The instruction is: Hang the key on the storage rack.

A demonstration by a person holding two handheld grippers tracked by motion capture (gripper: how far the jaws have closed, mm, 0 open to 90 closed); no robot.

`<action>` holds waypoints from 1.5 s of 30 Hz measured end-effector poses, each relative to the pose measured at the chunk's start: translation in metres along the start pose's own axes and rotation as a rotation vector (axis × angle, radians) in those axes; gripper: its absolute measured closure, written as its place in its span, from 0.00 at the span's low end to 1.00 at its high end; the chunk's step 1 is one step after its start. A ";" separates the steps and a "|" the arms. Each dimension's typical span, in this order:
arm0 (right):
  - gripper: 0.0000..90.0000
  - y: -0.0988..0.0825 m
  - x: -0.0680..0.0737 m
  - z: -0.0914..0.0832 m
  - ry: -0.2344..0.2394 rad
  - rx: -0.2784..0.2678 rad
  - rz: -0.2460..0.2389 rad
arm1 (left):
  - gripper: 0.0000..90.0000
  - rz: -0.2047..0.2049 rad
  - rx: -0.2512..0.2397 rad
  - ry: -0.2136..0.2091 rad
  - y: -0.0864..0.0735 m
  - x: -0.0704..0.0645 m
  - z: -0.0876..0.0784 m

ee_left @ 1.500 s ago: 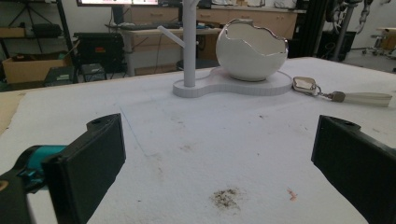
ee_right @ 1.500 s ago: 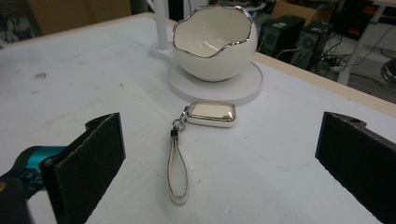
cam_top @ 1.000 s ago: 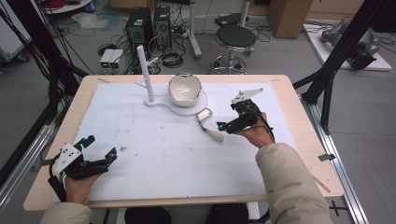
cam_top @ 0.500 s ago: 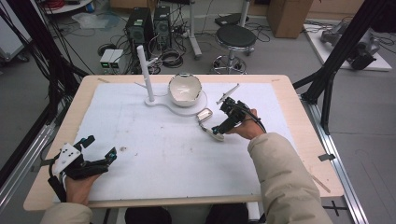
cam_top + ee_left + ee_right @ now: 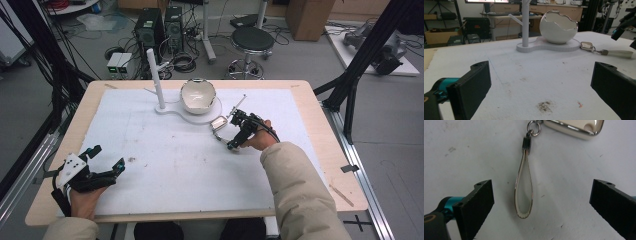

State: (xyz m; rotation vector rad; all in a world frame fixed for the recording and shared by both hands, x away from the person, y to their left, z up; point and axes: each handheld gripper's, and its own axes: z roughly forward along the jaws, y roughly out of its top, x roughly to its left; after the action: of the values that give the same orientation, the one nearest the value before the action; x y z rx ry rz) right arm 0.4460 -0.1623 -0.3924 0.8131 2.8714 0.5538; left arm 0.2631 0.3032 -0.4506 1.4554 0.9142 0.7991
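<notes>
The left hand-held gripper [image 5: 102,161] rests spread and empty at the surface's [image 5: 150,150] near-left edge, while the right hand-held gripper [image 5: 541,202], jaws wide apart, straddles the key fob's strap loop [image 5: 524,188] (lying flat beside the stand's base [image 5: 200,114]) and should probably descend squarely before pinching

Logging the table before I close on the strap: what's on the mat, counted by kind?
Key fob with strap loop: 1
White stand, post plus egg-shaped bowl on one base: 1
Grippers: 2, left gripper and right gripper, both open
Total: 4
</notes>
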 end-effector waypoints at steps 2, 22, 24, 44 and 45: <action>0.06 0.000 0.000 0.004 0.008 0.034 0.006 | 0.04 0.000 0.000 -0.001 0.000 0.000 0.000; 0.50 0.003 0.001 0.012 0.068 0.109 0.018 | 0.04 -0.003 -0.006 0.000 0.000 0.000 -0.001; 0.54 0.003 0.001 0.012 0.073 0.122 0.006 | 0.04 -0.006 -0.008 0.000 0.000 0.000 -0.001; 0.94 0.007 0.009 0.016 0.049 0.172 -0.076 | 0.04 -0.002 -0.006 0.000 0.000 0.000 0.000; 0.95 0.008 0.010 0.017 0.041 0.179 -0.081 | 0.04 0.000 -0.005 0.001 0.000 0.000 0.000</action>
State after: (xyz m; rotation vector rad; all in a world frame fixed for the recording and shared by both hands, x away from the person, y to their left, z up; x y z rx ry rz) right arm 0.4451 -0.1455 -0.4047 0.7123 3.0086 0.3106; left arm 0.2625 0.3032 -0.4508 1.4508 0.9129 0.8013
